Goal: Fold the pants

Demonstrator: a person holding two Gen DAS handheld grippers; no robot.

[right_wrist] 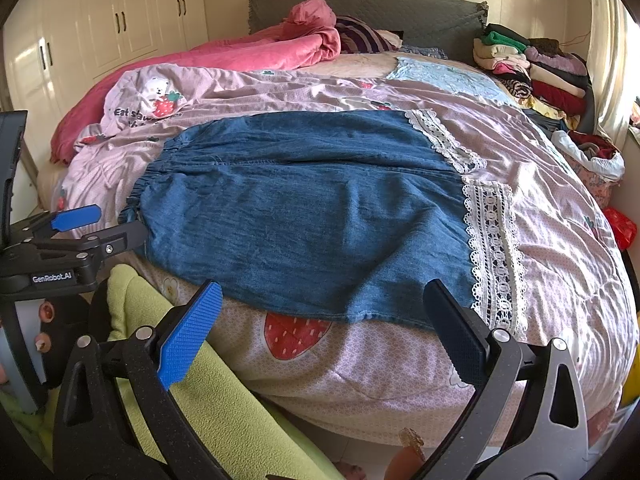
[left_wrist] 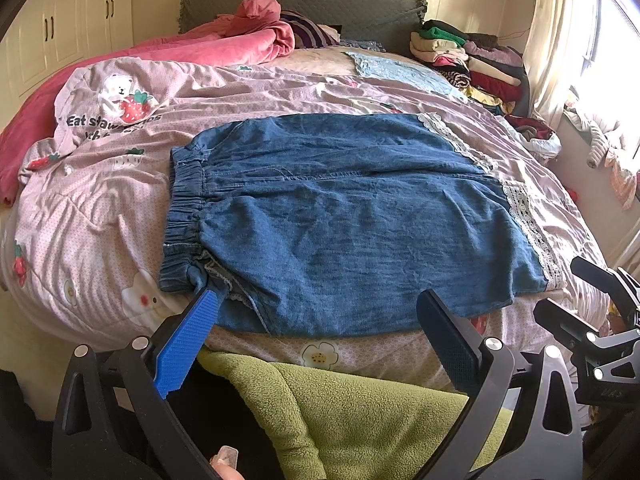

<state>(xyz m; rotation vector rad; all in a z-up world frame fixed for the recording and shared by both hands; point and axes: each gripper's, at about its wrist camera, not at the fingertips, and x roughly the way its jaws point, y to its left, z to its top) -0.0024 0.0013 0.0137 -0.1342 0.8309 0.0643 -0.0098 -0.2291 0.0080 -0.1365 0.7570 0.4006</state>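
Blue denim pants (left_wrist: 340, 216) with white lace cuffs (left_wrist: 532, 232) lie flat across the pink bed cover, waistband (left_wrist: 184, 216) to the left. My left gripper (left_wrist: 320, 312) is open at the pants' near edge, its blue finger (left_wrist: 188, 344) touching the near waistband corner. In the right wrist view the pants (right_wrist: 304, 208) spread the same way, lace cuffs (right_wrist: 492, 248) on the right. My right gripper (right_wrist: 324, 312) is open and empty at the near hem by the cuff. The left gripper (right_wrist: 80, 232) shows at the far left, by the waistband.
A pink strawberry-print quilt (left_wrist: 100, 184) covers the bed. A pink blanket (left_wrist: 224, 44) lies at the back left. Stacks of folded clothes (left_wrist: 468, 60) sit at the back right. A green fleece (left_wrist: 360, 412) lies below the bed's near edge. Wardrobes (right_wrist: 100, 28) stand on the left.
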